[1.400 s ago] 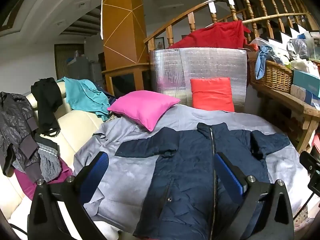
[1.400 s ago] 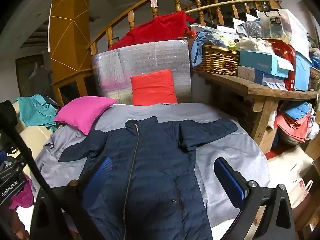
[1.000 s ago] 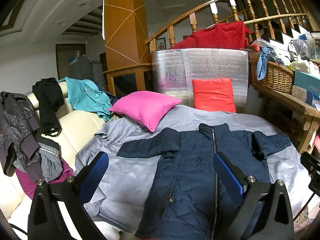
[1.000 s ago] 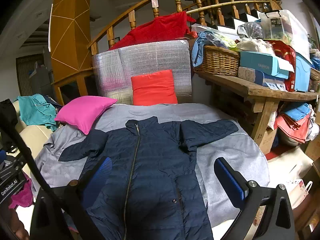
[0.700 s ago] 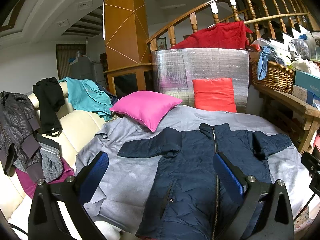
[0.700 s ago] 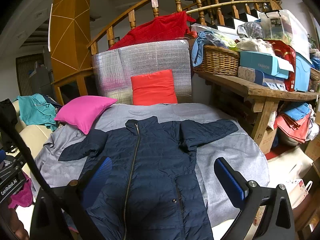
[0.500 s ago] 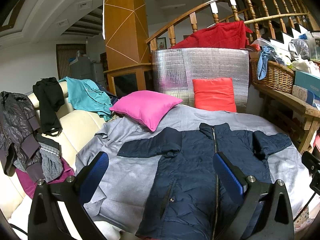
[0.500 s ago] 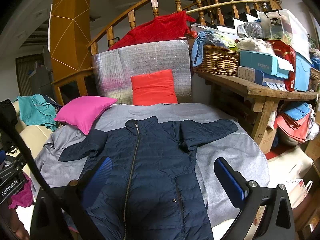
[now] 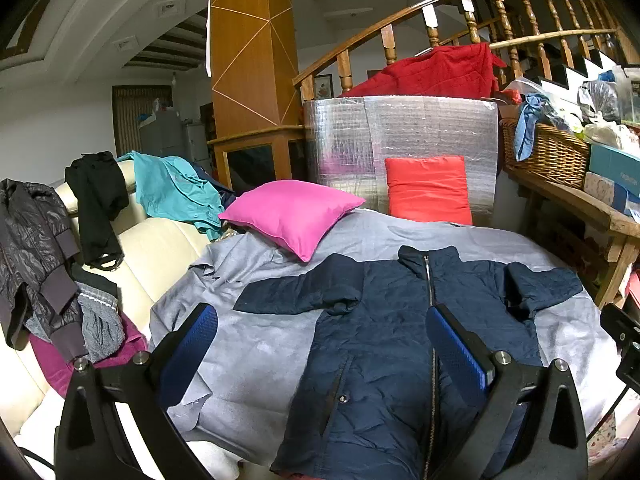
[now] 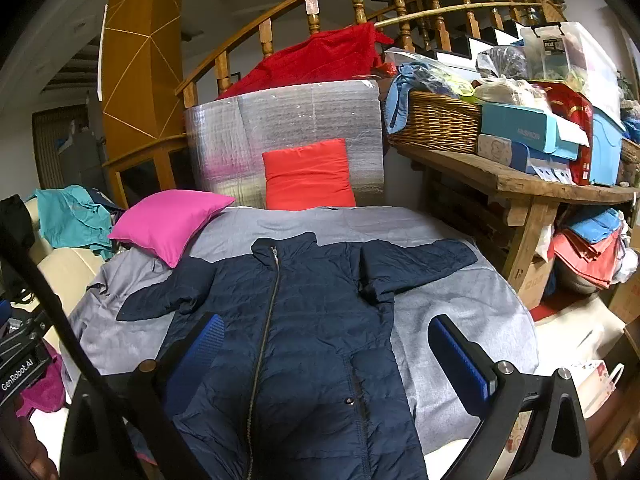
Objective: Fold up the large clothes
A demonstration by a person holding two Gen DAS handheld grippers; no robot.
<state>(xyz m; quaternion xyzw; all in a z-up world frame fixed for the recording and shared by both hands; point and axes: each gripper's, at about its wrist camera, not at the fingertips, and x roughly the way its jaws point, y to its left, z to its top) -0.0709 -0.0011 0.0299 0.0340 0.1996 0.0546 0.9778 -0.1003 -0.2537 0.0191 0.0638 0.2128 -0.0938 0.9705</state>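
Note:
A navy quilted jacket [image 9: 384, 340] lies flat, zipped, front up, on a grey sheet [image 9: 256, 344], both sleeves spread sideways. It also shows in the right wrist view [image 10: 312, 332]. My left gripper [image 9: 320, 340] is open and empty, held above the jacket's lower left part. My right gripper [image 10: 324, 344] is open and empty above the jacket's lower right part. Neither touches the cloth.
A pink pillow [image 9: 290, 212] lies at the sheet's far left, a red pillow [image 9: 428, 190] at the back against a silver foil panel [image 9: 400, 128]. Clothes hang on a cream sofa [image 9: 132, 256] at left. A wooden bench [image 10: 520, 184] with basket and boxes stands at right.
The left view has drifted very slightly; the jacket and both grippers otherwise stand as before.

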